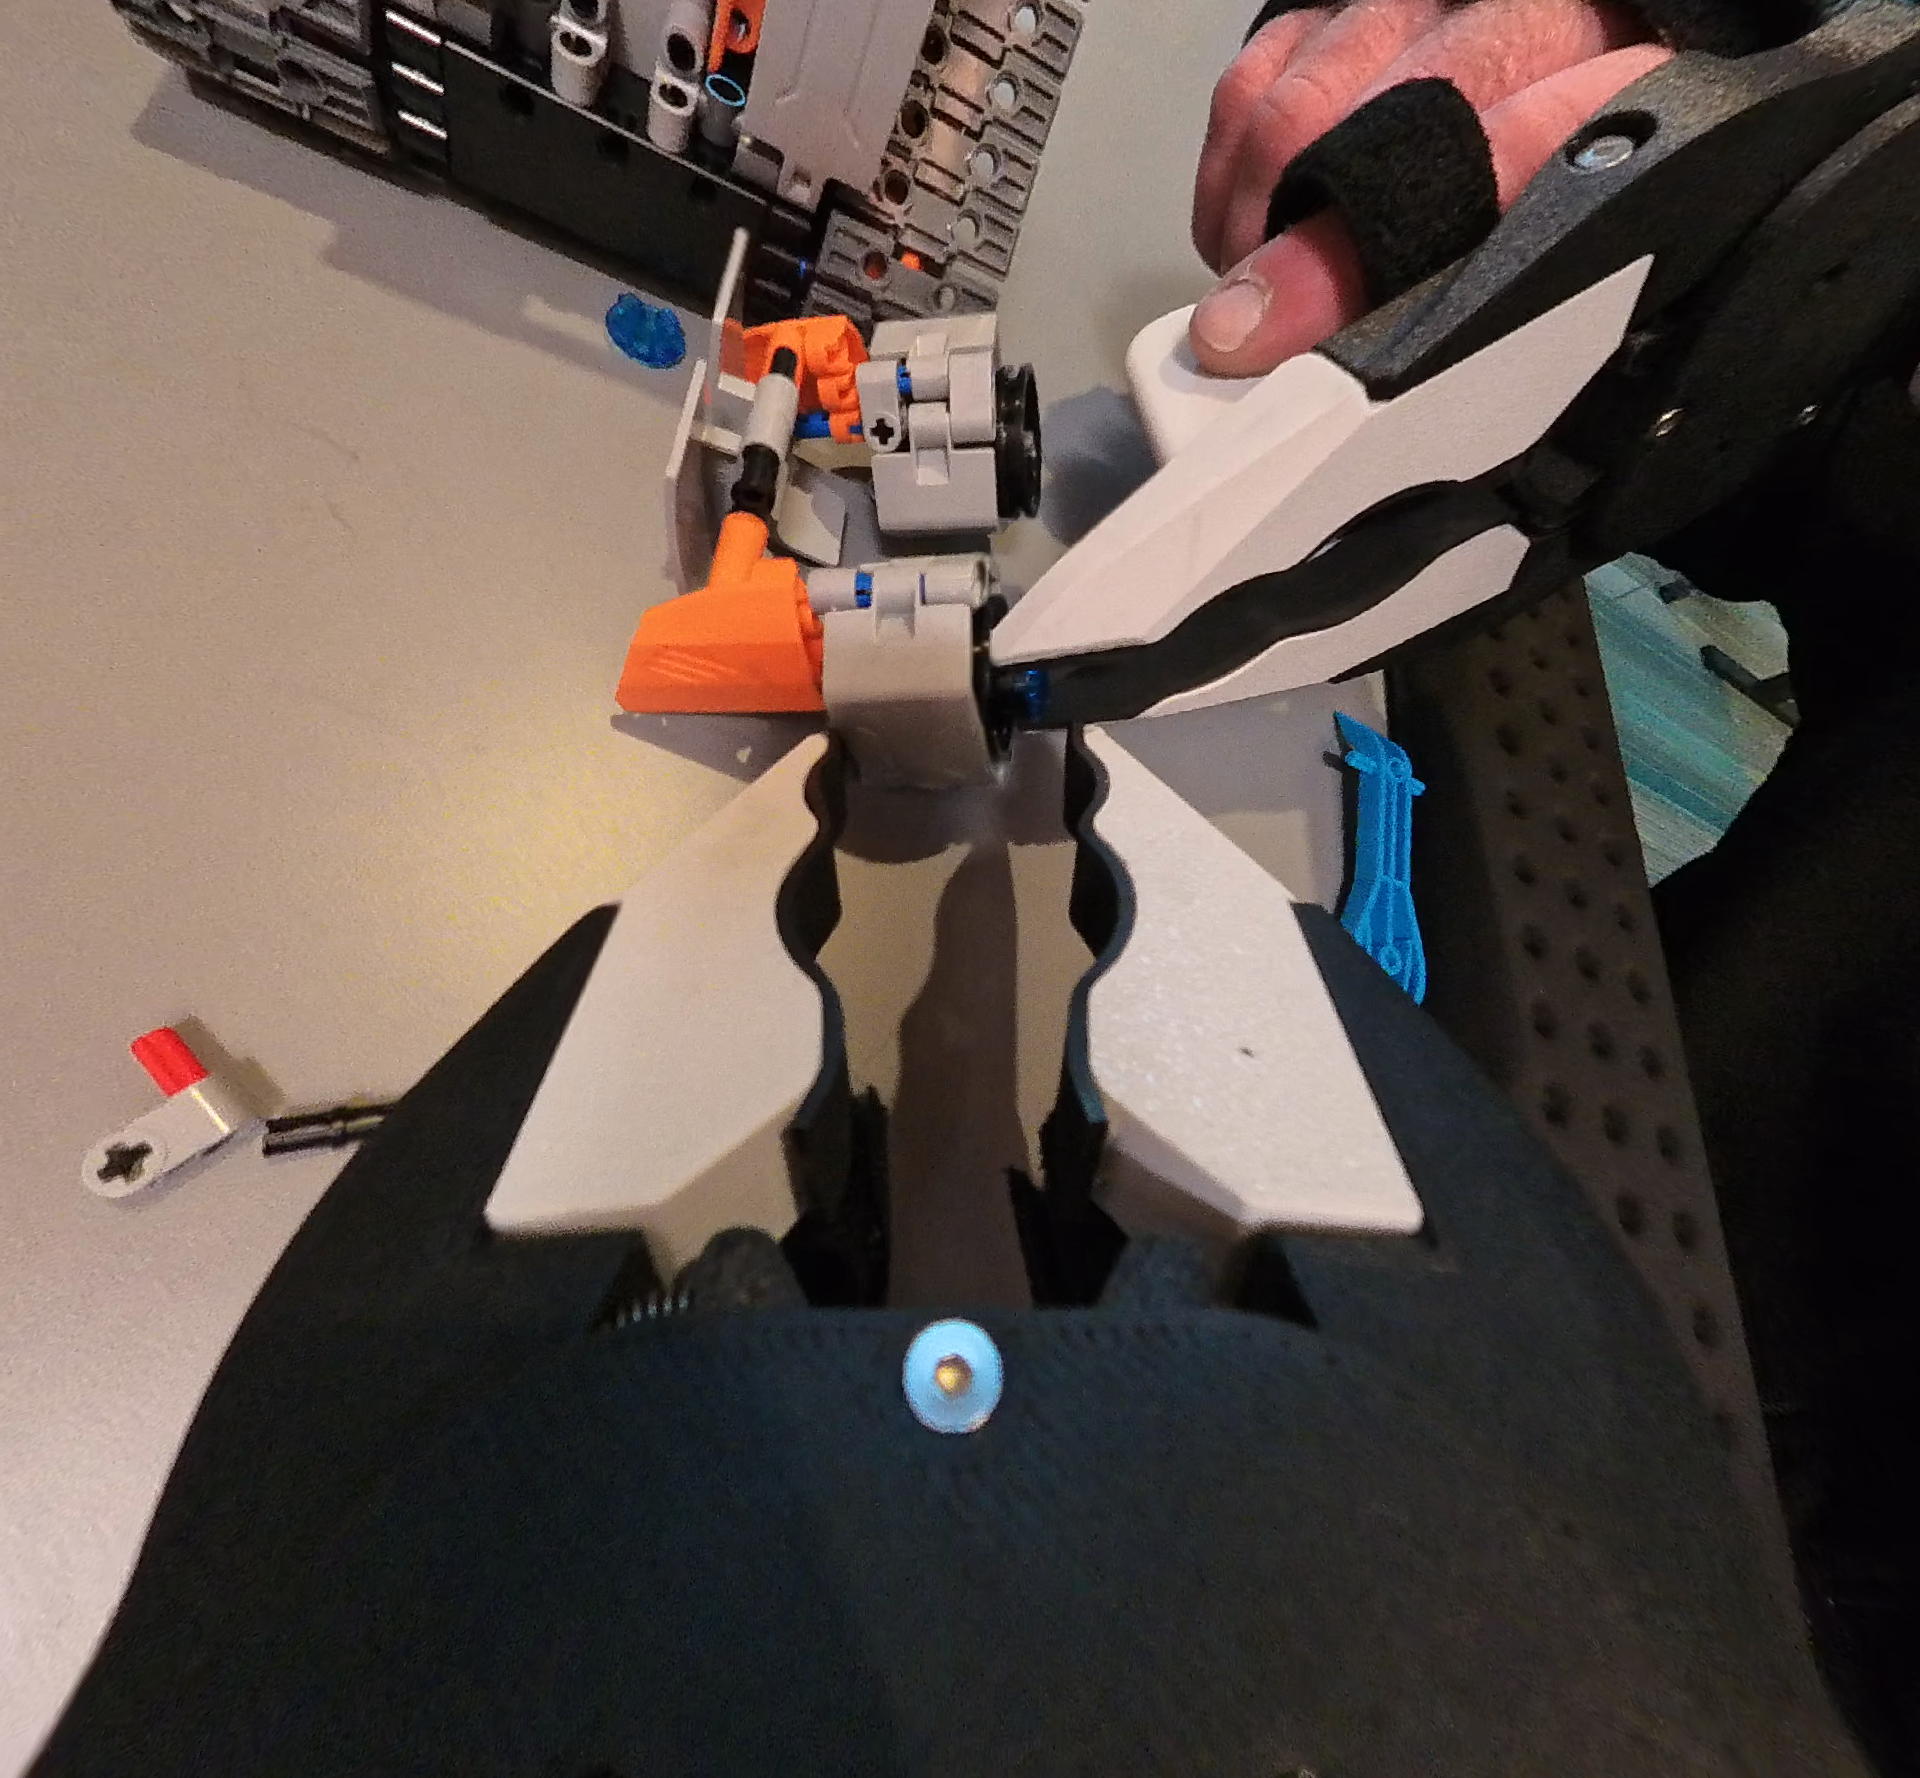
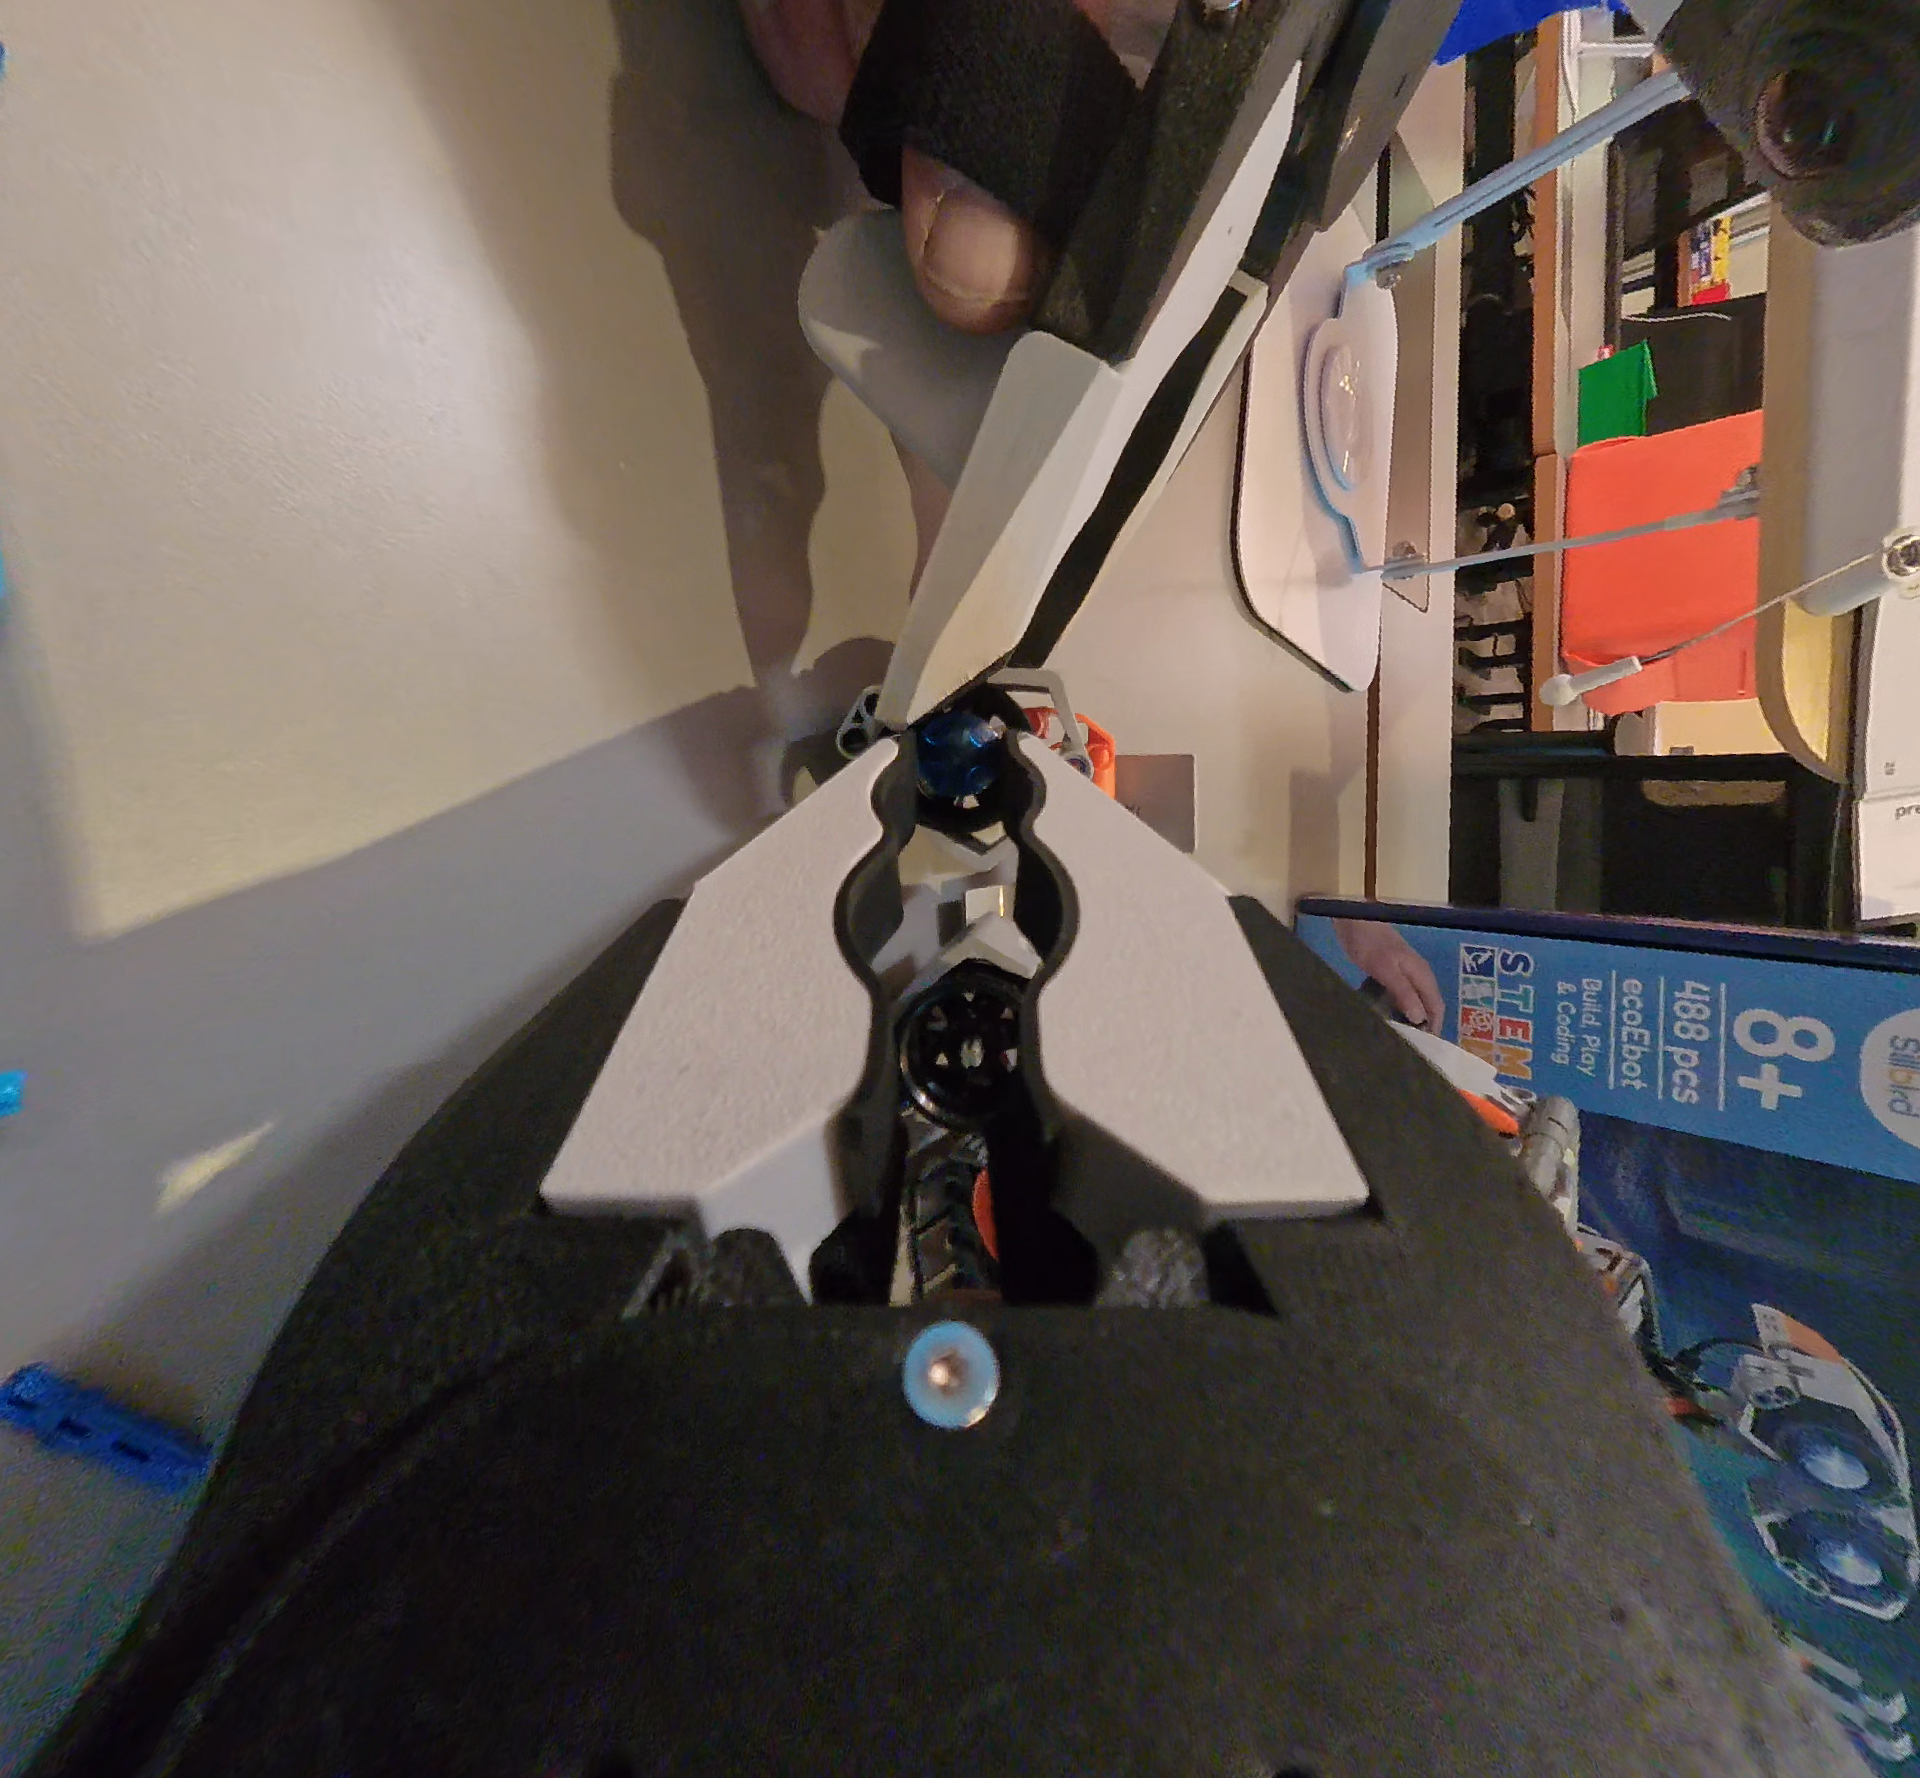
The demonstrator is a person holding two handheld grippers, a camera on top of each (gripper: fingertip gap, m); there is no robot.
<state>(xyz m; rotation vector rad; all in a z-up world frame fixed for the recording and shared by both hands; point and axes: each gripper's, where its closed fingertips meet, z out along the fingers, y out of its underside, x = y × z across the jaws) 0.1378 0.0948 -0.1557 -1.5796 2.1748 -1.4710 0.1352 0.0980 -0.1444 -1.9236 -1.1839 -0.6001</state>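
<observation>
a: where's the left gripper (image 1: 951, 757)?

b: lower centre of the left wrist view. its white fingers with black wavy pads are spread, and the tips sit either side of the grey block at the near end of a small grey and orange brick assembly (image 1: 831, 523) on the pale tabletop (image 1: 260, 637). i can't tell whether they actually press it.

a: and the right gripper (image 1: 1023, 663)?

b: it enters from the right edge of that view, held by a hand (image 1: 1382, 159) with a black strap over one finger. in the right wrist view its tips are drawn close around a small blue pin (image 2: 954, 760), which sits at the black hub on the grey block.

a: what lies around?

b: a large grey, black and orange tracked brick model (image 1: 582, 35) along the top of the left view, with a translucent blue round stud (image 1: 644, 331) just below it. a grey connector with a red end (image 1: 166, 1120) sits at lower left, a light blue flat piece (image 1: 1387, 855) at the right. a blue printed box (image 2: 1662, 1042) fills the right wrist view's lower right.
</observation>
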